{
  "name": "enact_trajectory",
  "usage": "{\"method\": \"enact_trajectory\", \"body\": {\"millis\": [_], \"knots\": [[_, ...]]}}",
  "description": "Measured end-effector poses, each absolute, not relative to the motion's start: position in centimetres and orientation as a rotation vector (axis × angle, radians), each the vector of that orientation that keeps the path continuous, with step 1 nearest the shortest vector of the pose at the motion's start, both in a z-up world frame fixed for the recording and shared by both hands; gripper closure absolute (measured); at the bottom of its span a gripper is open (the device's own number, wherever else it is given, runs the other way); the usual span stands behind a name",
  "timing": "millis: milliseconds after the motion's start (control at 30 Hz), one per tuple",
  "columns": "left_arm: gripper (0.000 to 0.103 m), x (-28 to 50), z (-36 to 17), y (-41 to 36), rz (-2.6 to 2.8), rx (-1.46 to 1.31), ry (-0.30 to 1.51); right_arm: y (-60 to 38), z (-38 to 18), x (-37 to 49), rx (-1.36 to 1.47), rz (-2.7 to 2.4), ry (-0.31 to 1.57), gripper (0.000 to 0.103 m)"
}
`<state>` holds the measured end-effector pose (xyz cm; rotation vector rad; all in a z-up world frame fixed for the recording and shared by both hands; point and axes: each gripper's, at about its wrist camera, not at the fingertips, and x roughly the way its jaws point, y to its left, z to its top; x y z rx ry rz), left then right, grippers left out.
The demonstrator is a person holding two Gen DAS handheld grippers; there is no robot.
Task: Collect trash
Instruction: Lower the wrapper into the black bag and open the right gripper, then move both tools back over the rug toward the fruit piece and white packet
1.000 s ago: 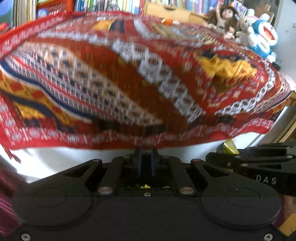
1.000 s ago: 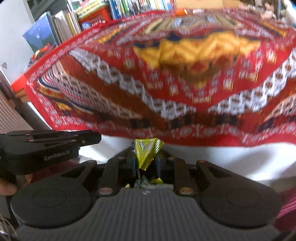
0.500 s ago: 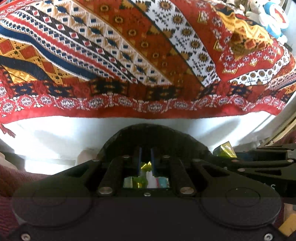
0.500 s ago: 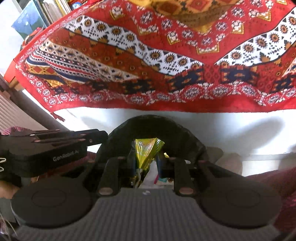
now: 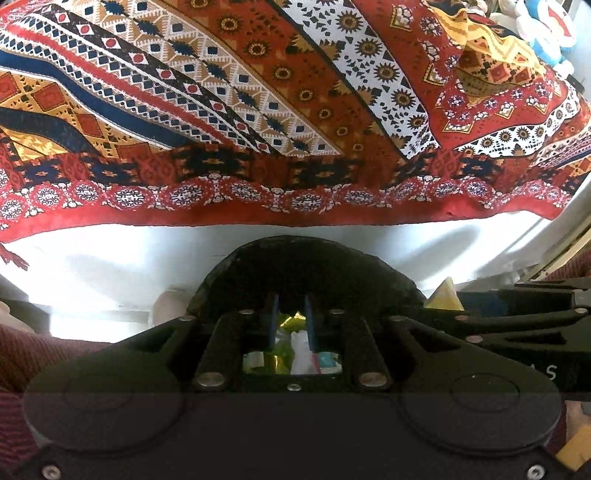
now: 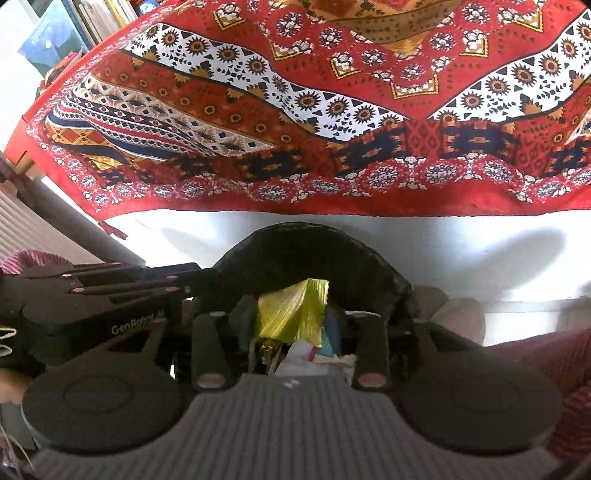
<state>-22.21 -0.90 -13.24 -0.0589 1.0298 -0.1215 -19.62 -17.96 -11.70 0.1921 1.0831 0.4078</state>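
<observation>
A black trash bin (image 5: 306,258) stands below the table edge, with several wrappers (image 5: 295,350) inside; it also shows in the right wrist view (image 6: 314,251). My left gripper (image 5: 291,314) hangs over the bin mouth with its jaws a little apart and nothing between them. My right gripper (image 6: 290,317) is over the same bin, and a yellow-green foil wrapper (image 6: 291,314) sits between its fingers. That wrapper also shows at the right in the left wrist view (image 5: 445,297). The left gripper's body (image 6: 110,295) shows at the left in the right wrist view.
A red patterned tablecloth (image 5: 280,110) hangs over the white table edge (image 5: 147,254) just beyond the bin. Stuffed toys (image 5: 546,33) sit at the far right of the table. Books (image 6: 74,33) stand at the far left. Maroon fabric (image 6: 546,362) lies at both sides.
Both grippers dropped from table height to over the bin. The left jaws went from shut to slightly apart with trash now visible below. The right still carries the yellow-green wrapper.
</observation>
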Motion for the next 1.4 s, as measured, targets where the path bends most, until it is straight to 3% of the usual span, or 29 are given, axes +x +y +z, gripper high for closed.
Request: {"method": "enact_trajectory", "body": {"millis": [167, 667, 1033, 1333, 1400], "knots": [[0.080, -22.2, -13.2, -0.8, -0.120, -0.055, 1.030, -18.0, -11.7, -19.6, 0.195, 0.406, 1.084, 0.038], [0.064, -22.5, -11.9, -0.8, -0.119, -0.056, 1.002, -18.4, -10.6, -19.6, 0.193, 0.393, 1.067, 0.032], [0.045, -22.4, -4.3, -0.7, -0.166, -0.030, 0.819, -20.4, -3.6, -18.6, 0.194, 0.419, 0.901, 0.022], [0.024, -20.1, 4.1, -1.2, -0.188, 0.042, 0.623, -22.6, 4.9, -16.2, 0.148, 0.403, 0.686, 0.019], [0.024, -19.2, 5.8, -1.3, -0.197, 0.044, 0.595, -23.4, 6.6, -15.3, 0.152, 0.388, 0.649, 0.019]]}}
